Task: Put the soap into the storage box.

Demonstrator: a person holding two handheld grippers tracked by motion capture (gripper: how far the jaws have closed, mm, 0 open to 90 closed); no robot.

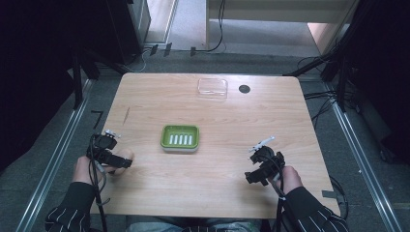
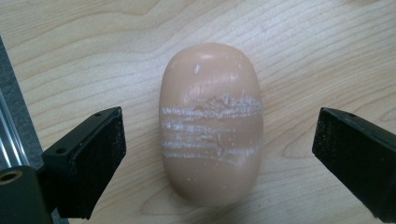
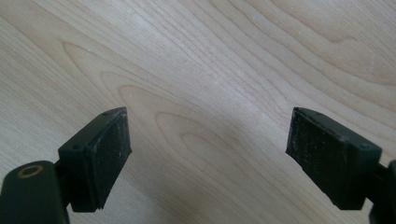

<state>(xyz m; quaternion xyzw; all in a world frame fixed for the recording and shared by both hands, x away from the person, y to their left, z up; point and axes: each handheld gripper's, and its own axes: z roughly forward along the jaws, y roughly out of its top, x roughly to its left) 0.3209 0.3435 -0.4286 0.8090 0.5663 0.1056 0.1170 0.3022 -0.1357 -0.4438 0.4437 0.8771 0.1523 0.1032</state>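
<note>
A peach, oval bar of soap [image 2: 210, 93] with white scrape marks lies on the wooden table [image 1: 217, 121]. My left gripper [image 2: 217, 140] hangs over the bar, open, with one black jaw on each side of it and neither touching. In the high view the left gripper [image 1: 107, 150] is near the table's left edge. My right gripper [image 1: 261, 164] is at the front right, and in its own view the right gripper [image 3: 208, 144] is open over bare wood. A green soap dish [image 1: 164, 137] with white ribs inside sits mid-table between the two grippers.
A clear plastic lid or box [image 1: 212, 87] and a small black disc [image 1: 244, 89] lie at the far edge of the table. The table's left edge runs close beside the left gripper, with a metal rail [image 2: 7, 126] below it.
</note>
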